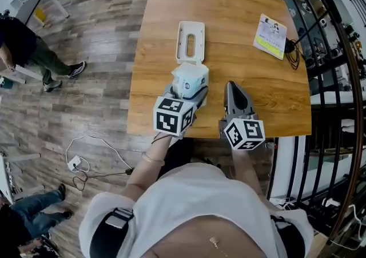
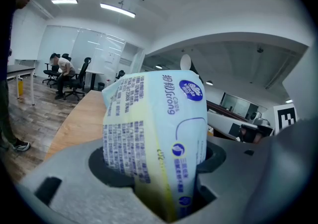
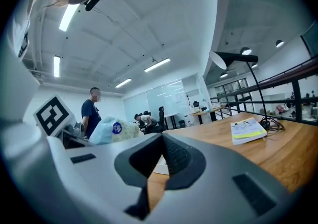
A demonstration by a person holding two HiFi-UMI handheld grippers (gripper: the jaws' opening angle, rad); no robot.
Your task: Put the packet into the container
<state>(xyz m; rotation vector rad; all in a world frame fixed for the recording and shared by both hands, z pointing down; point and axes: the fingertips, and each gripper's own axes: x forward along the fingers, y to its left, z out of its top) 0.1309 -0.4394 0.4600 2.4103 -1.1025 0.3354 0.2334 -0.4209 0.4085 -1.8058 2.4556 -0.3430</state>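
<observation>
Head view: packet (image 1: 190,78) near container (image 1: 190,27), perhaps a booklet (image 1: 270,35) aside.

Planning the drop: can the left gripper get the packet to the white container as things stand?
Probably yes: the left gripper grips the packet, and the container lies just ahead with nothing between them.

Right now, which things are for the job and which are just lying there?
For the job:
- packet, clamped in the left gripper
- white container, on the table beyond the packet

Just lying about:
- booklet, at the far right of the table
- black cable, beside the booklet
</observation>
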